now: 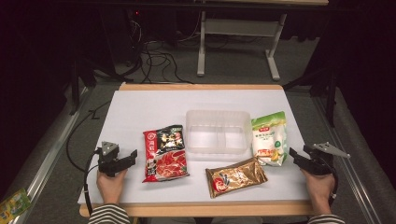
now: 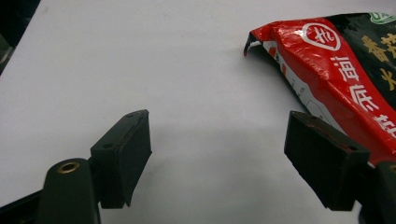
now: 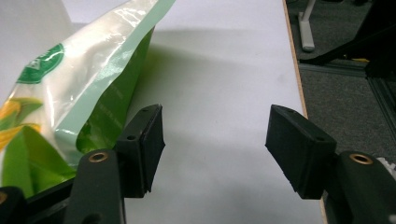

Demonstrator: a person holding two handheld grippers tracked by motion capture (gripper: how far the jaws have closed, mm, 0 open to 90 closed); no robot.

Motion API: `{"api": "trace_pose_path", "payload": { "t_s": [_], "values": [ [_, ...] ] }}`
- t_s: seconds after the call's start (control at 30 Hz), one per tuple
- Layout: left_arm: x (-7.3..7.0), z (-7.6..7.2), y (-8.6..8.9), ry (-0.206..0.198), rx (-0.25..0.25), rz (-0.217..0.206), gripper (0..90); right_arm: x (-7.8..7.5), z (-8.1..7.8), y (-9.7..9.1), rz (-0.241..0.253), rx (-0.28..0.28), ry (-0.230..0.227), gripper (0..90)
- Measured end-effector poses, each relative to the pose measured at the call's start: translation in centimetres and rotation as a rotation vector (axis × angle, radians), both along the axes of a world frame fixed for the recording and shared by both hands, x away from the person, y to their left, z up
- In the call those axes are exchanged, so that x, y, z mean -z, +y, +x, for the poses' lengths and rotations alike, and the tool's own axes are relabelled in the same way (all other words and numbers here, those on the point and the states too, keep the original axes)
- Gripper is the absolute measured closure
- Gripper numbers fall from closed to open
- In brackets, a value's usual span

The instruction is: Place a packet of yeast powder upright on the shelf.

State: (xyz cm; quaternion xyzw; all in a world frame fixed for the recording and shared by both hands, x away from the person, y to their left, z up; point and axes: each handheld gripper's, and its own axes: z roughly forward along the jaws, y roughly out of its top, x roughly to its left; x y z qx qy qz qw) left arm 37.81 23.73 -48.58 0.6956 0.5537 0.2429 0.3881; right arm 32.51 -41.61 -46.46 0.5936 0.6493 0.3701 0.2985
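We count three sealed packets and one clear plastic tub (image 1: pixel 217 131) on the counter (image 1: pixel 140 105). The red-and-black packet (image 1: pixel 164 152) lies flat left of centre. The gold-brown packet (image 1: pixel 236 177) lies flat and slanted near the front edge, just in front of the tub. The white-and-green packet (image 1: pixel 270 138) lies beside the tub's right wall, touching or almost touching it; we cannot tell which. The tub sits in the middle, and we see a low divider inside it.

Two tongs, one per hand. The left tongs (image 1: pixel 128 157) rest at the front left of the counter, pointing right toward the red-and-black packet (image 2: pixel 336 70), jaws spread apart with bare counter between them; in the left gripper view the right jaw stands just in front of the packet's edge. The right tongs (image 1: pixel 296 156) sit at the front right corner, pointing left toward the white-and-green packet (image 3: pixel 79 84), jaws likewise spread and holding nothing; in the right gripper view the left jaw is just beside the packet's lower corner. Both sleeves are striped.

The counter is a white sheet on a wood-edged board. Beyond it we note grey floor, loose black cables and a white table frame; the surroundings are dark. A small yellow-green packet (image 1: pixel 13 203) lies on the floor at lower left.
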Motion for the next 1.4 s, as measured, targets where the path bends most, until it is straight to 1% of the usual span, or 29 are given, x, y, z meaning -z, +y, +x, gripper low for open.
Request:
{"api": "trace_pose_path", "payload": {
  "t_s": [0.13, 0.17, 0.23, 0.27, 0.33, 0.4, 0.43, 0.53, 0.6, 0.63, 0.73, 0.83, 0.97, 1.03, 1.1, 1.17, 1.2, 1.23, 1.27, 1.3, 1.4],
  "values": [
    [0.0, 0.0, 0.0, 0.004, -0.002, 0.003, 23.6, -0.4, -0.5, -0.1, 0.001, -0.009, -0.006, 37.0],
    [0.0, 0.0, 0.0, 0.005, -0.003, 0.003, 23.6, -0.6, -0.6, -0.2, 0.002, -0.02, -0.012, 36.7],
    [0.0, 0.0, 0.0, 0.003, -0.002, 0.004, 23.6, -1.1, -1.0, -0.4, 0.024, -0.043, -0.009, 37.0],
    [0.0, 0.0, 0.0, 0.002, -0.002, 0.004, 23.6, -1.3, -1.0, -0.4, 0.027, -0.051, -0.005, 37.0],
    [0.0, 0.0, 0.0, 0.003, -0.001, 0.003, 23.6, -1.5, -1.1, -0.4, 0.036, -0.056, -0.001, 37.0],
    [0.0, 0.0, 0.0, 0.002, -0.001, 0.003, 23.6, -2.0, -1.1, -0.4, 0.052, -0.063, 0.003, 36.8],
    [0.0, 0.0, 0.0, 0.001, 0.0, 0.003, 23.6, -2.5, -1.1, -0.3, 0.059, -0.074, 0.002, 35.8],
    [0.0, 0.0, 0.0, 0.001, 0.0, 0.004, 23.3, -2.9, -1.0, -0.2, 0.06, -0.083, -0.002, 35.6],
    [0.0, 0.0, 0.0, 0.001, -0.001, 0.004, 23.3, -3.4, -0.9, 0.0, 0.062, -0.091, -0.003, 35.5],
    [0.0, 0.0, 0.0, 0.0, -0.001, 0.005, 23.3, -3.8, -0.6, 0.2, 0.068, -0.104, 0.009, 34.9],
    [0.0, 0.0, 0.0, 0.0, 0.001, 0.004, 23.3, -4.0, -0.4, 0.3, 0.069, -0.112, 0.018, 34.9],
    [0.0, 0.0, 0.0, -0.001, 0.002, 0.003, 23.2, -4.4, 0.0, 0.5, 0.07, -0.122, 0.041, 35.0],
    [0.0, 0.0, 0.0, 0.0, 0.002, 0.004, 23.2, -4.7, 0.3, 0.6, 0.063, -0.126, 0.044, 35.2],
    [0.0, 0.0, 0.0, 0.0, 0.002, 0.005, 23.2, -4.9, 0.5, 0.7, 0.059, -0.127, 0.052, 35.3],
    [0.0, 0.0, 0.0, 0.0, 0.001, 0.004, 23.2, -5.1, 0.8, 0.8, 0.053, -0.139, 0.06, 35.3],
    [0.0, 0.0, 0.0, 0.0, 0.001, 0.004, 23.2, -5.3, 0.9, 0.9, 0.06, -0.135, 0.067, 35.3],
    [0.0, 0.0, 0.0, 0.001, 0.001, 0.005, 23.2, -5.3, 1.0, 0.8, 0.047, -0.146, 0.062, 35.3],
    [0.0, 0.0, 0.0, 0.001, 0.001, 0.004, 23.2, -5.5, 1.3, 0.9, 0.055, -0.139, 0.067, 35.3],
    [0.0, 0.0, 0.0, 0.001, 0.001, 0.004, 23.1, -5.6, 1.4, 0.9, 0.048, -0.147, 0.065, 35.3],
    [0.0, 0.0, 0.0, 0.001, 0.001, 0.004, 23.2, -5.6, 1.5, 1.0, 0.053, -0.14, 0.069, 35.3],
    [0.0, 0.0, 0.0, 0.001, 0.001, 0.004, 23.1, -5.7, 1.8, 1.0, 0.049, -0.145, 0.072, 35.2]
  ]
}}
